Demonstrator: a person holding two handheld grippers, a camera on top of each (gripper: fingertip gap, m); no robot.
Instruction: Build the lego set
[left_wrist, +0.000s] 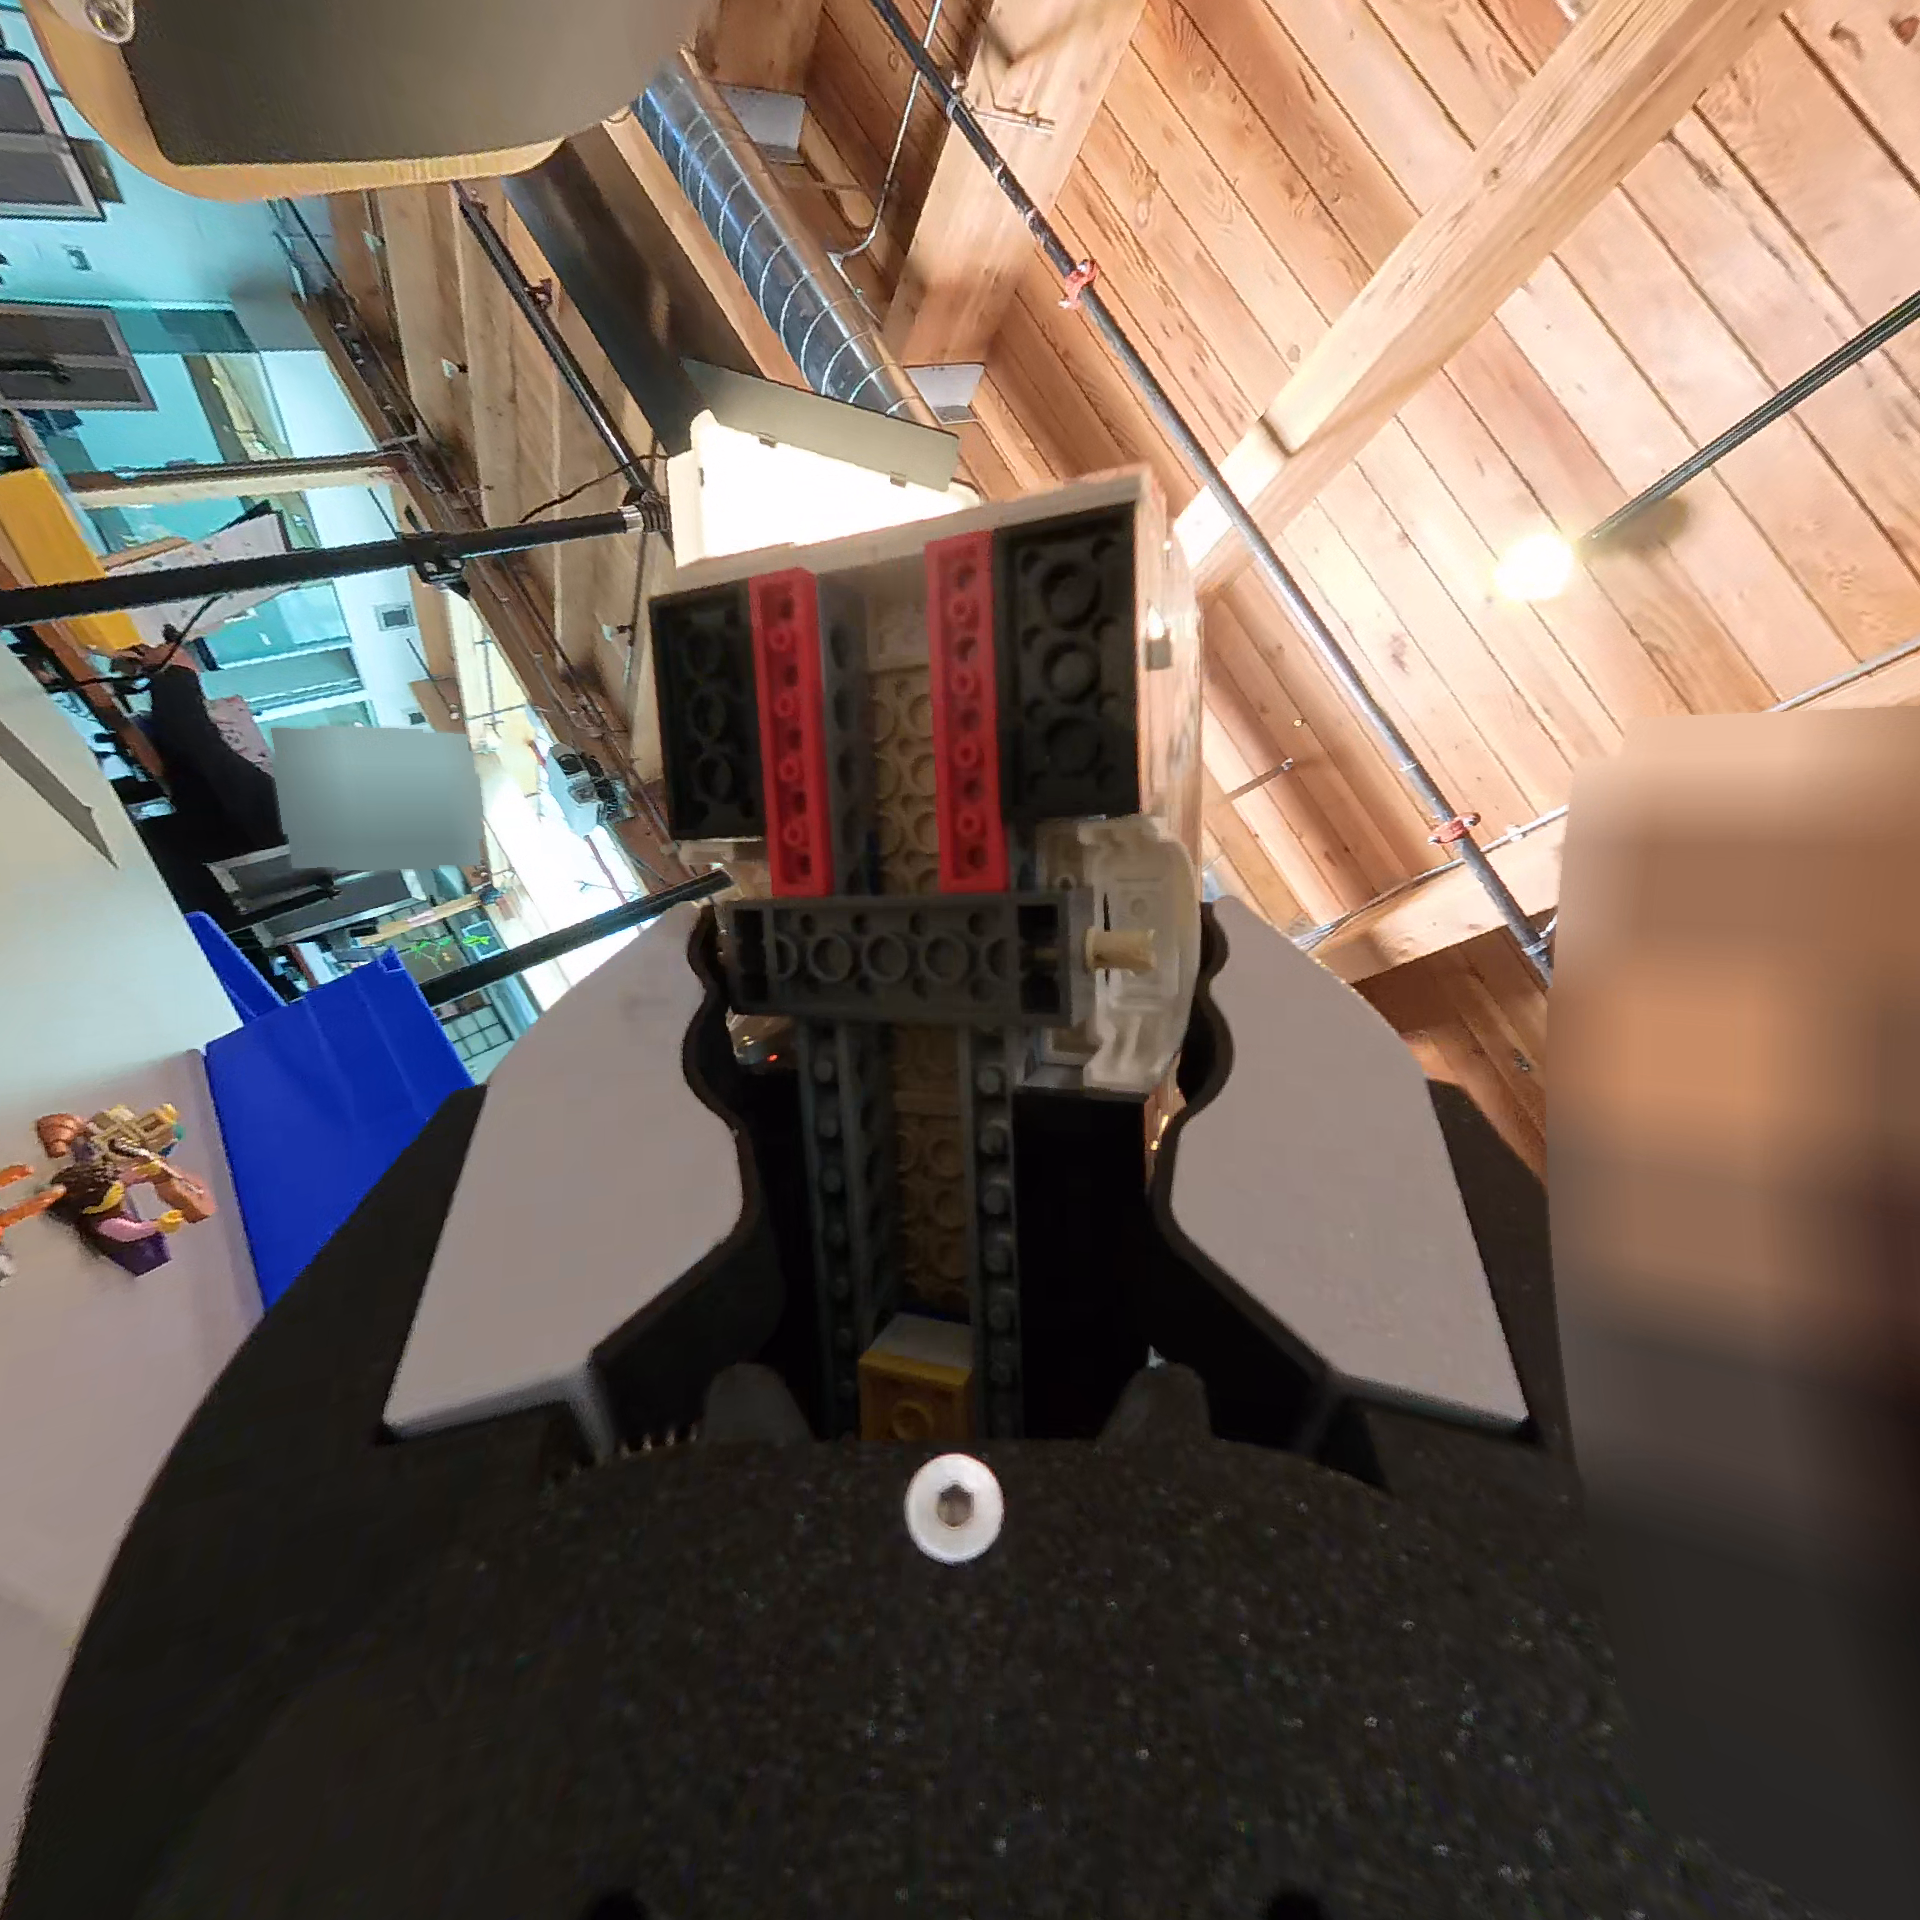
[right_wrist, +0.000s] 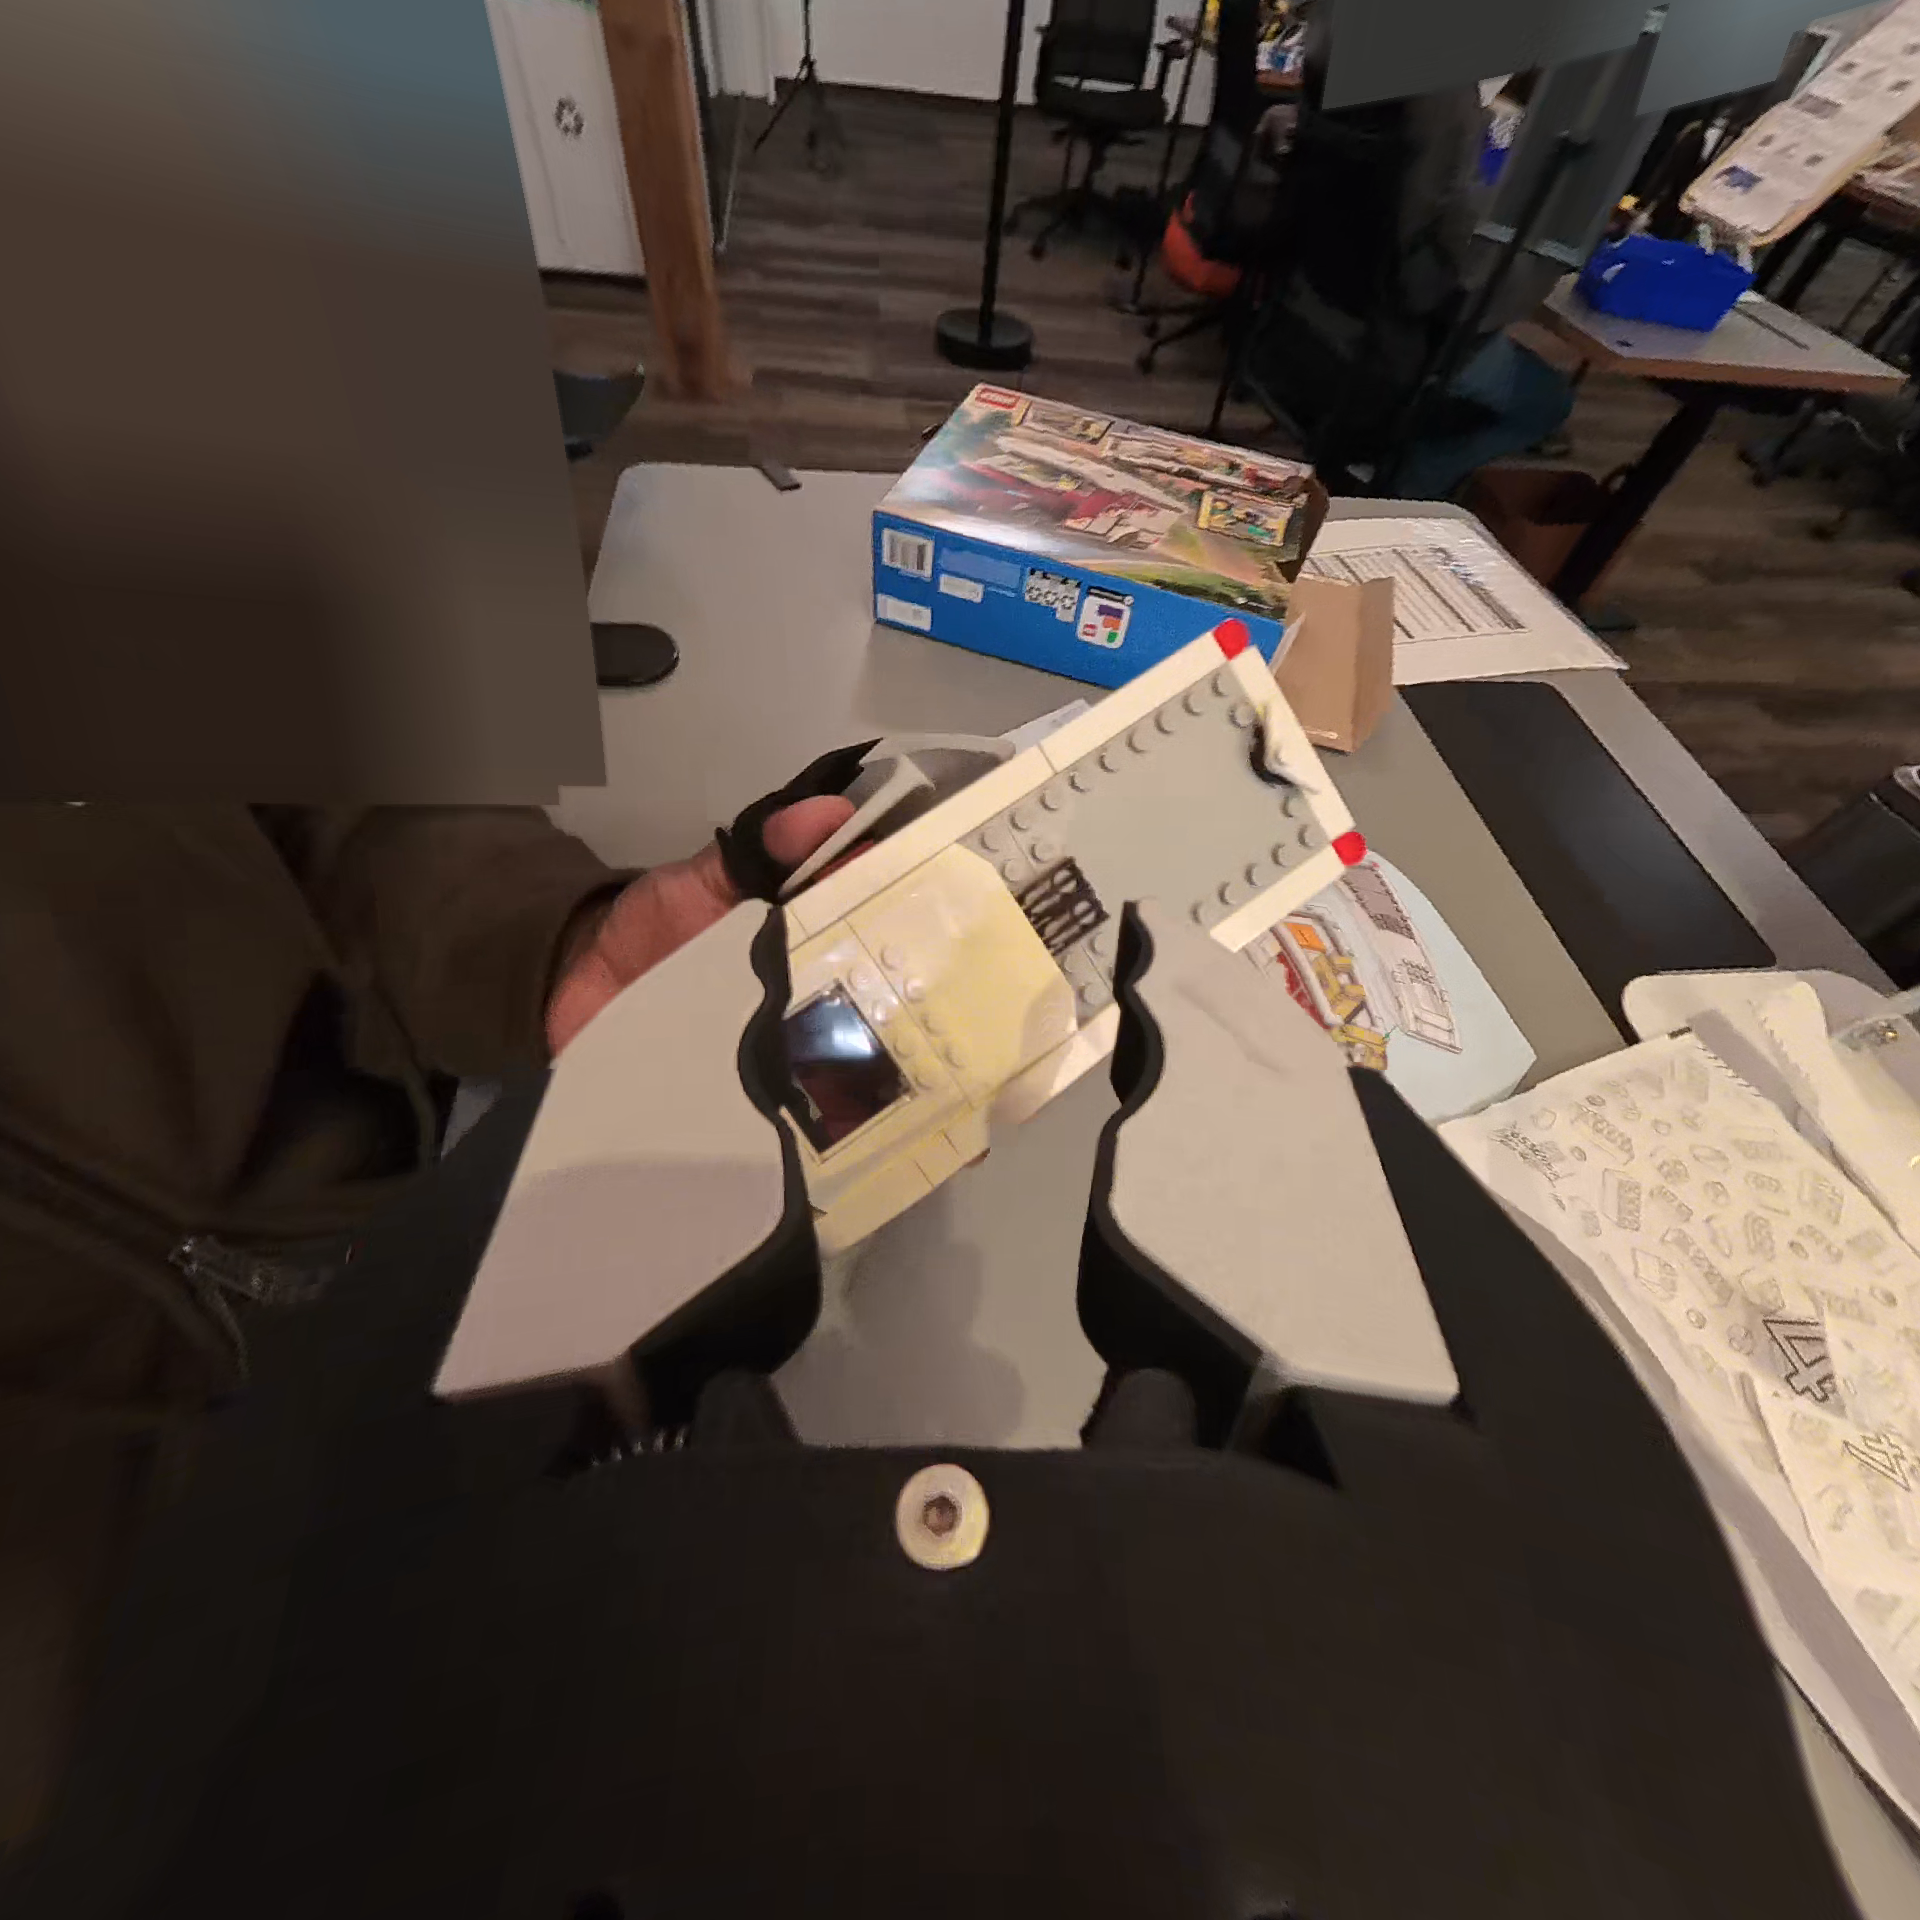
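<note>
Left wrist view: the left hand-held gripper (left_wrist: 951, 971) is clamped across the brick model (left_wrist: 914, 727), underside seen.
Right wrist view: the right hand-held gripper (right_wrist: 945, 1023) brackets its cream nose; pad contact cannot be told. Squeezing should be gentle. Only here the counter (right_wrist: 748, 582) is seen.

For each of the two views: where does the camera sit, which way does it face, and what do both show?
Left wrist view: on the left tongs, tilted up at the wooden ceiling; its fingers clamp the brick model's underside.
Right wrist view: on the right tongs, looking down at the table; its fingers flank the model's cream top; a hand shows.
Shared: the same model.
</note>
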